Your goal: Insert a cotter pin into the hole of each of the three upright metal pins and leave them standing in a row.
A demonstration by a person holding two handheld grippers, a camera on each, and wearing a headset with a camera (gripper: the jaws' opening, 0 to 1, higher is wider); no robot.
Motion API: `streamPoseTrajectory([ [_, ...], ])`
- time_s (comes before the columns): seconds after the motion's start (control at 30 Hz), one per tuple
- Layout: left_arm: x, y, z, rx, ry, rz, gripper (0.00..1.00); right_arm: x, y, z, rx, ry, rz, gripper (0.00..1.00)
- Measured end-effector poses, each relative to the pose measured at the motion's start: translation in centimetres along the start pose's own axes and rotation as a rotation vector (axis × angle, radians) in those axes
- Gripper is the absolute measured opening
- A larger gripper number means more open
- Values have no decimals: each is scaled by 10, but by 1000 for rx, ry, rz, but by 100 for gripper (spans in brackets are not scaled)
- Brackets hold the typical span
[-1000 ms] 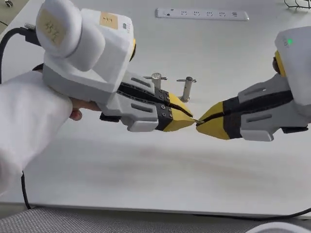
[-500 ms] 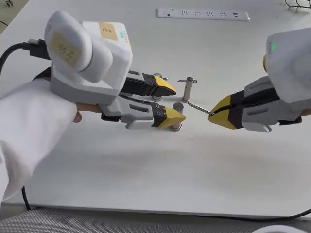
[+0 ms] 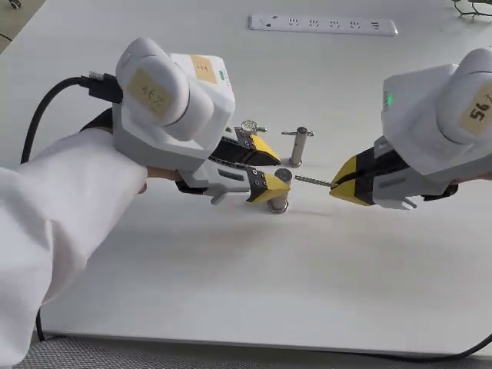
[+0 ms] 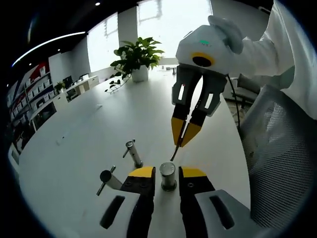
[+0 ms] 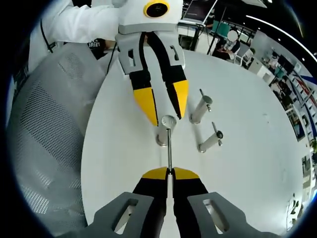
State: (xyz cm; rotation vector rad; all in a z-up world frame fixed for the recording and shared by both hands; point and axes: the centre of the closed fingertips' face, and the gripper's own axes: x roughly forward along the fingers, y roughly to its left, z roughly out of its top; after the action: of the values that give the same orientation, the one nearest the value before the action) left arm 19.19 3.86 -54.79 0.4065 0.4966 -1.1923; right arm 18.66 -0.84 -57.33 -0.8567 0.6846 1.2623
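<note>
Cotter pin (image 3: 314, 181) moved up to metal pin (image 3: 283, 176) between left gripper (image 4: 167, 171) jaws.

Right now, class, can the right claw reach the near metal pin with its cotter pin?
Probably yes: the right claw holds its cotter pin pointed straight at the near metal pin, tip almost there; the left claw flanks that pin from the opposite side, off the path.

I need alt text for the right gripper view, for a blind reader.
The right gripper, shut on a cotter pin, points it at an upright metal pin between the open jaws of the left gripper. Two more pins stand nearby.
</note>
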Motion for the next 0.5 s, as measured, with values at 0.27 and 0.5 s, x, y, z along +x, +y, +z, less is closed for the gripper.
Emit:
streamPoseTrajectory([
  [0.27, 2, -1, -4, -9, 9, -11, 11, 4, 1, -1, -24, 17, 12, 0],
  [0.5, 2, -1, -5, -25, 16, -18, 11, 5, 2, 7, -32, 9, 16, 0],
])
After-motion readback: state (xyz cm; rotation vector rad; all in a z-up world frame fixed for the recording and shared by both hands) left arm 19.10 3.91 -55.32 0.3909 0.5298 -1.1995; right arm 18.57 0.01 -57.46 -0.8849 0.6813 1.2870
